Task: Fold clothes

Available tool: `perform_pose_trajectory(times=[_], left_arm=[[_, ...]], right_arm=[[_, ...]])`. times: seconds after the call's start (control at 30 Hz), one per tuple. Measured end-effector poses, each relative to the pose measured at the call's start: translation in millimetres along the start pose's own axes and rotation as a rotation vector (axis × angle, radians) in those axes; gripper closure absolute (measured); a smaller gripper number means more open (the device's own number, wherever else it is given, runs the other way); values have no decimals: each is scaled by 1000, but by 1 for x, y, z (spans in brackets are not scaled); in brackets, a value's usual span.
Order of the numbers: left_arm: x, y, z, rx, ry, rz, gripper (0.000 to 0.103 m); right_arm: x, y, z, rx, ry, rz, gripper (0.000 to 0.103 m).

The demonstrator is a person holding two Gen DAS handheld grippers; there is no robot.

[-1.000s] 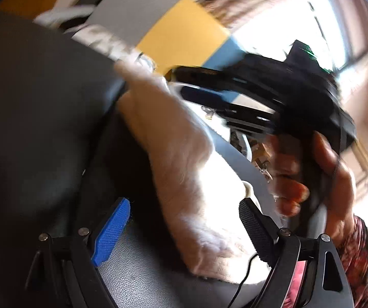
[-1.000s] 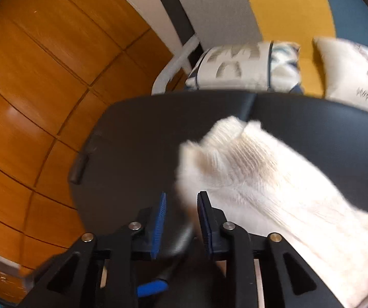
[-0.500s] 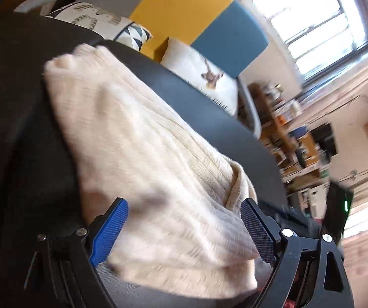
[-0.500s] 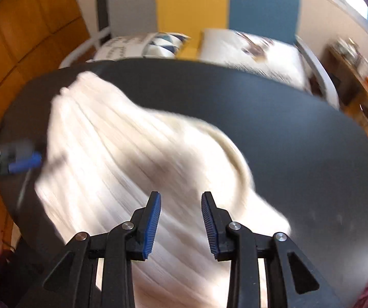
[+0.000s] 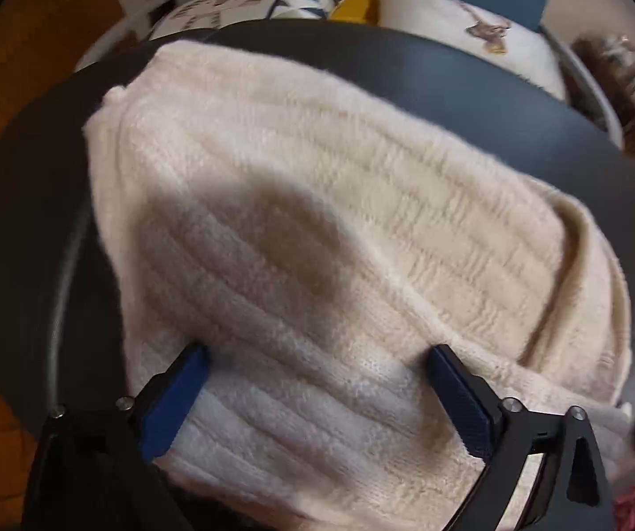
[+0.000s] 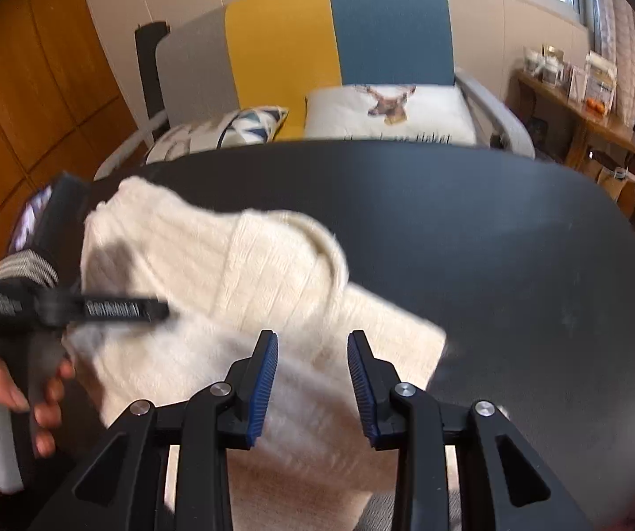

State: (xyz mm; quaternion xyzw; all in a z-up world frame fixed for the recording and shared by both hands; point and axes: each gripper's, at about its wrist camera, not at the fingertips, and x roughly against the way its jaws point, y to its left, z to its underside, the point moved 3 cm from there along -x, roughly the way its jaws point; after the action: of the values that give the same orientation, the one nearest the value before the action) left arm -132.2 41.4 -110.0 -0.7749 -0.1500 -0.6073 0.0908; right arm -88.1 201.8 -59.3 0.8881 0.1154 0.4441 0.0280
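Observation:
A cream knitted sweater (image 5: pixel 339 203) lies folded in a thick bundle on the round black table (image 5: pixel 29 221). My left gripper (image 5: pixel 317 354) points down over the sweater's near part. Its jaws are opening wide, with knit spanning the gap below and the pads not pressing on it. In the right wrist view the sweater (image 6: pixel 273 265) covers the table's (image 6: pixel 494 243) left half. My right gripper (image 6: pixel 313 340) hovers above its near edge, open, with nothing gripped. A hand (image 6: pixel 7 398) holds the left gripper (image 6: pixel 153 309) at the sweater's left side.
Behind the table stands an armchair (image 6: pixel 339 44) in grey, yellow and blue, with a patterned cushion (image 6: pixel 229 128) and a deer cushion (image 6: pixel 388 110). Wooden panels (image 6: pixel 29 110) fill the left. A wooden sideboard (image 6: pixel 583 110) with clutter lines the right wall.
Both grippers have swung round and tilted down over the sweater. The sweater, bunched and in motion earlier, now lies spread on the table. The left jaws stand wider.

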Motion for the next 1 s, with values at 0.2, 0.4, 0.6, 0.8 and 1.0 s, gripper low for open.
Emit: perform_pose_trajectory(times=[0.2,0.4,0.6,0.8,1.0], left_arm=[[-7,0,4,86,-11,-42,0],[-1,12,17,63,-82,43,6],[15,35,27,6,-117,129,61],[27,62,25,-28,-107,250,83],[37,82,24,-86,-81,291,86]], right_arm=[[-23,-9,-47,39,4,-22,70],[-84,5,-87,191,106,27,70],[-122,17,-83,211,203,3,70],[-126,12,-68,97,255,-25,76],[-114,29,-46,92,291,-15,86]])
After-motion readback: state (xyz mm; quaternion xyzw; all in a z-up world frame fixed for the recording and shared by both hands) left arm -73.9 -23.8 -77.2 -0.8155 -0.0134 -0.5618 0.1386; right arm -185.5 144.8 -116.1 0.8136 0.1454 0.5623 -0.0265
